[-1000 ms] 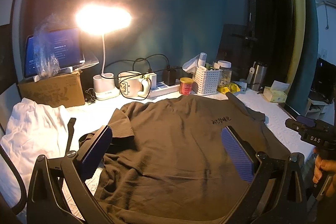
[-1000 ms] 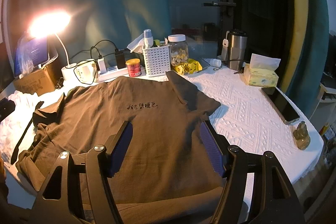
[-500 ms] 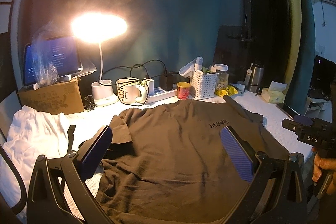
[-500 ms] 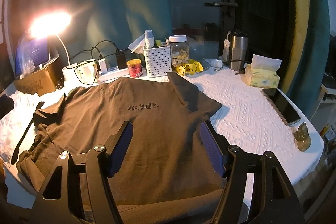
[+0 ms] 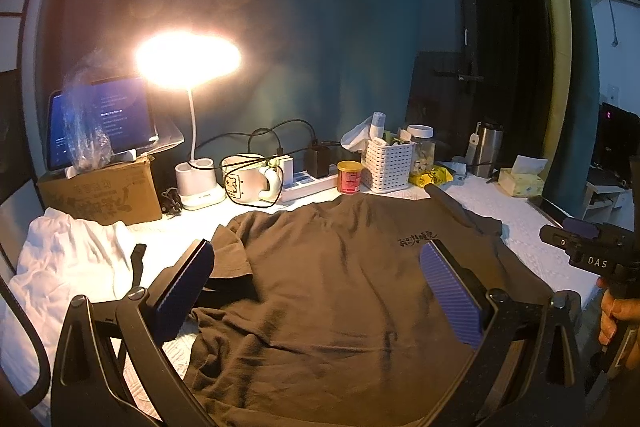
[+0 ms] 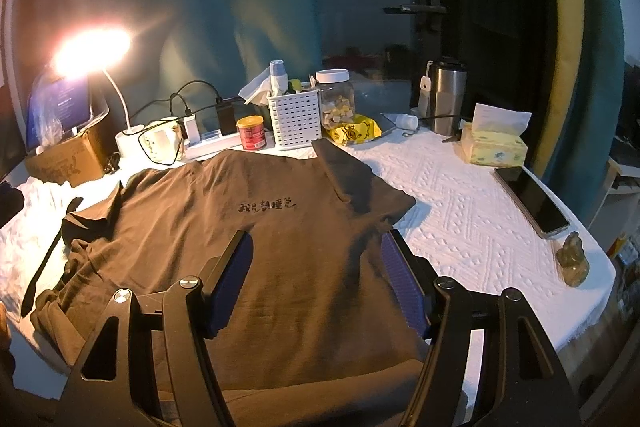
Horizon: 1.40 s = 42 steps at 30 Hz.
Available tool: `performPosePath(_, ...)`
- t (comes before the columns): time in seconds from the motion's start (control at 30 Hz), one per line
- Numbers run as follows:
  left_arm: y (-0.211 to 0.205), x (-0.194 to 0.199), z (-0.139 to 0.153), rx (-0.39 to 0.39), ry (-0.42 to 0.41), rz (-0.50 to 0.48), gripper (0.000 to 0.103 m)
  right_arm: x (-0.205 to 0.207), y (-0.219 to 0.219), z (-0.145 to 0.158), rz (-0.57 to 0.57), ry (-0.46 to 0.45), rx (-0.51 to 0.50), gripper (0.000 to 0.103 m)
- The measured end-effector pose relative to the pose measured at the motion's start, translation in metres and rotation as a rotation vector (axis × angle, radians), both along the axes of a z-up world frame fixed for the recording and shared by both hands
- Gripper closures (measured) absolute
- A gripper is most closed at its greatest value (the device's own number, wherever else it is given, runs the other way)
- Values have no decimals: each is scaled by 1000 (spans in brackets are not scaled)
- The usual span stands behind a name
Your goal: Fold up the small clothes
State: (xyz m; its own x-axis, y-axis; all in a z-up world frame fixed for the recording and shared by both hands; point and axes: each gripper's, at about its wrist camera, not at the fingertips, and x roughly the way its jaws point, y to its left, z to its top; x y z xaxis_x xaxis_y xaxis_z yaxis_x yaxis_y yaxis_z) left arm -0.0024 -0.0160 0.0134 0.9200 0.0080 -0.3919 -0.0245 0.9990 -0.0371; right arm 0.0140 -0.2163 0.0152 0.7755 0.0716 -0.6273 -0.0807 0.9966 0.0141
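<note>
A brown T-shirt point(image 5: 340, 287) with a small black print lies spread front-up on the white-covered table point(image 6: 460, 219). Its left side is rumpled, and its right sleeve point(image 6: 344, 175) lies folded in over the body. My left gripper point(image 5: 316, 267) hovers open over the shirt's lower left part, with nothing between its blue pads. My right gripper point(image 6: 318, 267) also stands open, above the shirt's lower right part point(image 6: 280, 247). In the left wrist view the right gripper point(image 5: 588, 255) shows at the right edge, held by a hand point(image 5: 616, 315).
A white garment point(image 5: 68, 267) lies bunched at the left. Along the back stand a lit lamp point(image 5: 188, 57), cardboard box point(image 5: 100, 191), mug point(image 5: 244, 183), red can point(image 5: 349, 177) and white basket point(image 6: 294, 119). A tissue box point(image 6: 494, 143), phone point(image 6: 532, 199) and figurine point(image 6: 573, 259) sit at the right.
In the left wrist view the lamp and desk things sit slightly lower than before, so that gripper has shifted a little. The right wrist view is unchanged. Both stay open.
</note>
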Motion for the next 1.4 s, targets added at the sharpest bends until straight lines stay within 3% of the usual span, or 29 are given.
performPosePath(0.93,-3,5,-1,-34,15,-6,1,-3,-5,-1,-3,2,1,33)
performPosePath(1.13,-3,21,-4,14,57,72,1,2,-8,-3,-2,2,-5,33)
performPosePath(1.3,0,35,-9,-54,109,66,1,23,-28,-5,-21,10,-7,33)
performPosePath(1.4,-6,50,-12,-48,151,71,1,42,-47,-11,-38,38,1,33)
